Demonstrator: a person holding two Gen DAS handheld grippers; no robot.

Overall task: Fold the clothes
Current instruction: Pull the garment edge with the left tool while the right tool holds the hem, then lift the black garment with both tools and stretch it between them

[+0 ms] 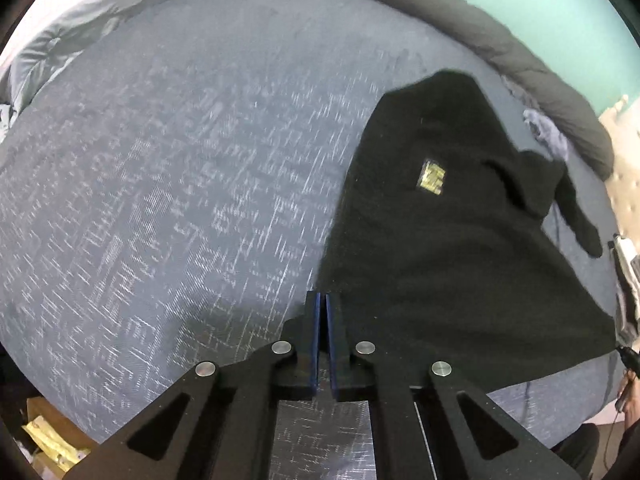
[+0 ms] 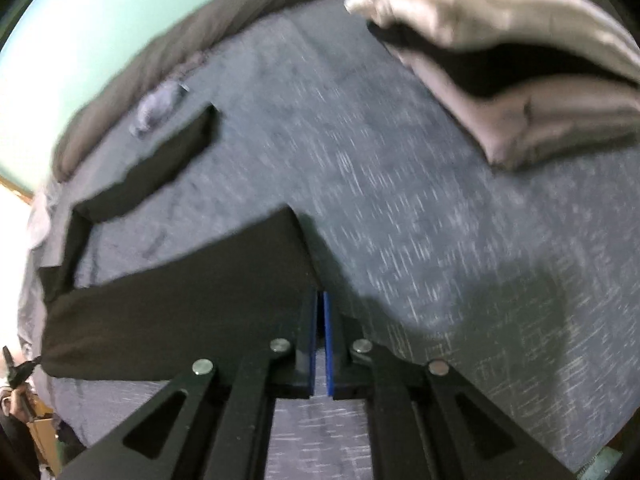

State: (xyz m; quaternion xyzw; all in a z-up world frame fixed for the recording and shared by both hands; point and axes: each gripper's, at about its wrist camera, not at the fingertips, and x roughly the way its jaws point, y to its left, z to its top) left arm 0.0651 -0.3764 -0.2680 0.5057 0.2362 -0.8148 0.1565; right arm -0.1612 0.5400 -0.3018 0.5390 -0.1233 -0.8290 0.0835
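- Item: black garment, one piece, lying on a blue-grey patterned bed cover.
- Placement: the garment runs away from both grippers toward the far edge of the bed, where a dark grey duvet is bunched. Its long axis points roughly straight ahead of the fingers.
- Left gripper: clenched on the near left corner of the garment's hem; the cloth spreads off to its right.
- Right gripper: clenched on the near right corner; the cloth spreads off to its left.
- Nearness: each hand holds its own corner, so neither is nearer; the hem spans between them.
- Judgement: a fold would carry the near hem forward along the long axis, both hands travelling together.
- Appearance: matte, deep black, soft and thick-looking; a small gold label mid-body; a sleeve lies out to the side, not tucked.
- Nearby: a pale grey folded stack sits well apart at the far right.
- Note: the right wrist view is blurred; fine detail there cannot be told.
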